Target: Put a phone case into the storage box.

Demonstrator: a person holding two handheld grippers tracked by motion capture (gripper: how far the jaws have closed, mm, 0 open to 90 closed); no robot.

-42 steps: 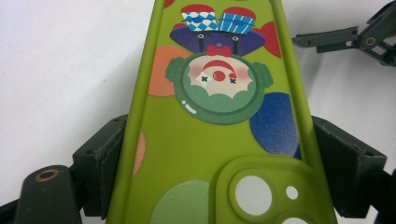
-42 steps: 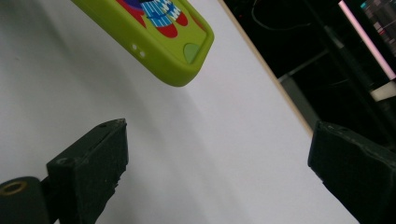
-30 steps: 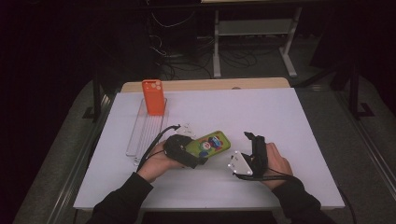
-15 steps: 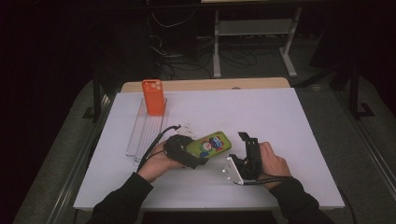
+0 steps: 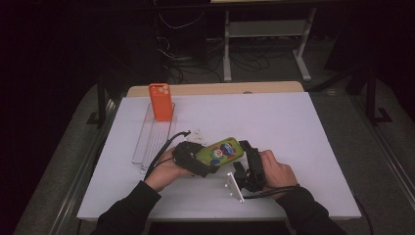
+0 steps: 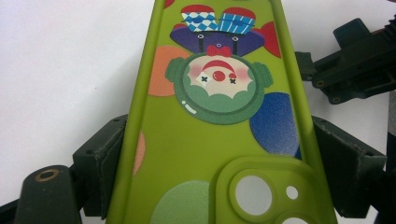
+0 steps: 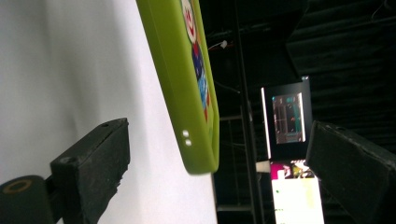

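Observation:
A green phone case printed with a clown and coloured dots is held a little above the white table. My left gripper is shut on its camera end; in the left gripper view the case fills the gap and both jaws press its long edges. My right gripper is open at the case's far end. In the right gripper view that end of the case hangs between the wide jaws, touching neither. The right gripper also appears beyond the case in the left gripper view.
An orange phone case stands upright at the far end of a clear slotted rack left of my hands. A small pale object lies beside the left gripper's cable. The white table top stretches right; dark floor and metal frames lie behind.
My right gripper has moved left across the table up to the free end of the green case. The left gripper and the case have stayed in place.

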